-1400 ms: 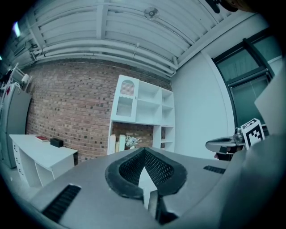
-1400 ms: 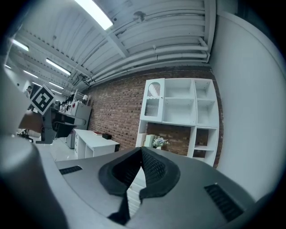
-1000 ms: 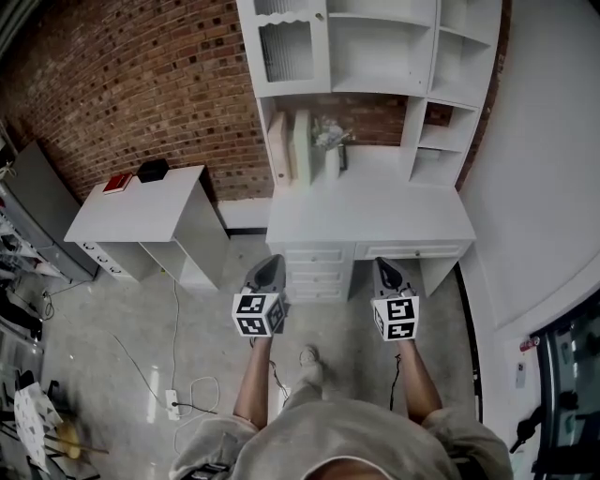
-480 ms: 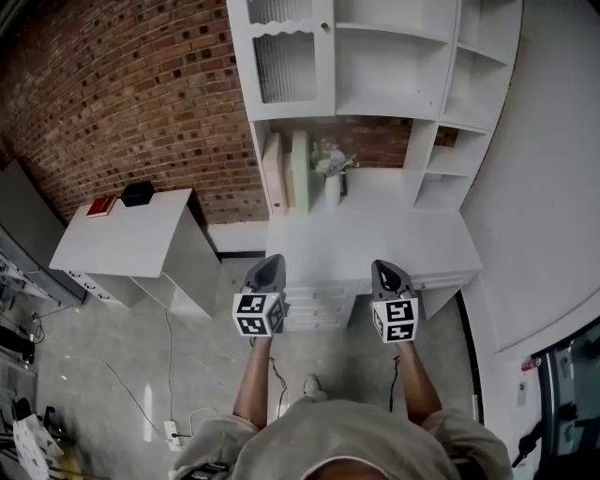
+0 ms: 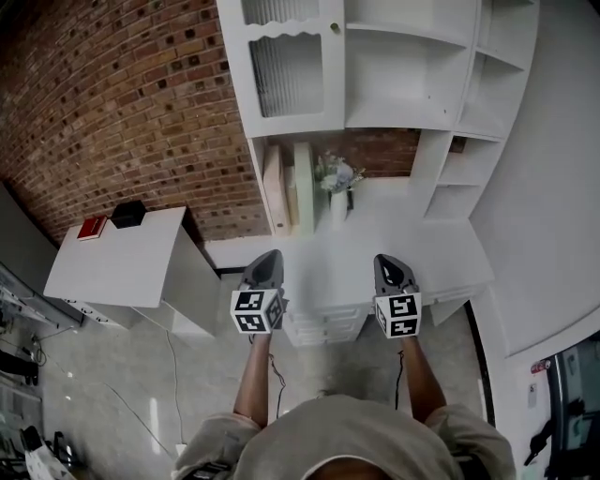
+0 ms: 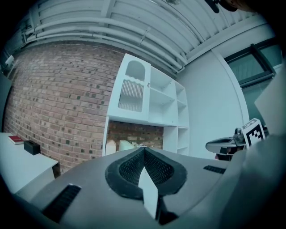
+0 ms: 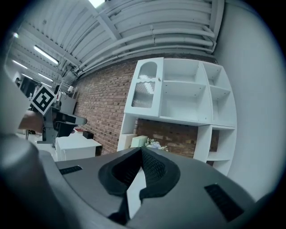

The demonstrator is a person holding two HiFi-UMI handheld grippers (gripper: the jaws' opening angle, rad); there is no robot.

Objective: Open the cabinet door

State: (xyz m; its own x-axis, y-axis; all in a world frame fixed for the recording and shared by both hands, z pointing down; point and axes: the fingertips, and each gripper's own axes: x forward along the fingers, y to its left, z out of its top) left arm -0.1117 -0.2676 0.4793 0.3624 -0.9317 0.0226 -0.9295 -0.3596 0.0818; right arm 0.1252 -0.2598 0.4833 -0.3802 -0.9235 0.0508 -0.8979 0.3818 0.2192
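Running fairly bright, cool and even under ceiling strip lights (image 7: pixel 47 54) caught in the right gripper view. Washing out the white worktop (image 5: pixel 422 244) in the head view, dropping soft shadow in the recess under the cabinet (image 5: pixel 292 120). Bending lines hard toward fisheye edges, vignetting to black in both gripper views. Softening the near left hand-held gripper (image 6: pixel 144 150) slightly.

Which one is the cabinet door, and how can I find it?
Look at the brick wall; against it stands a white desk with a tall white shelf unit on top. The cabinet door is at that unit's top left corner. It is the only closed part, with a ribbed panel and a small round knob, while the spaces beside it are open shelves.
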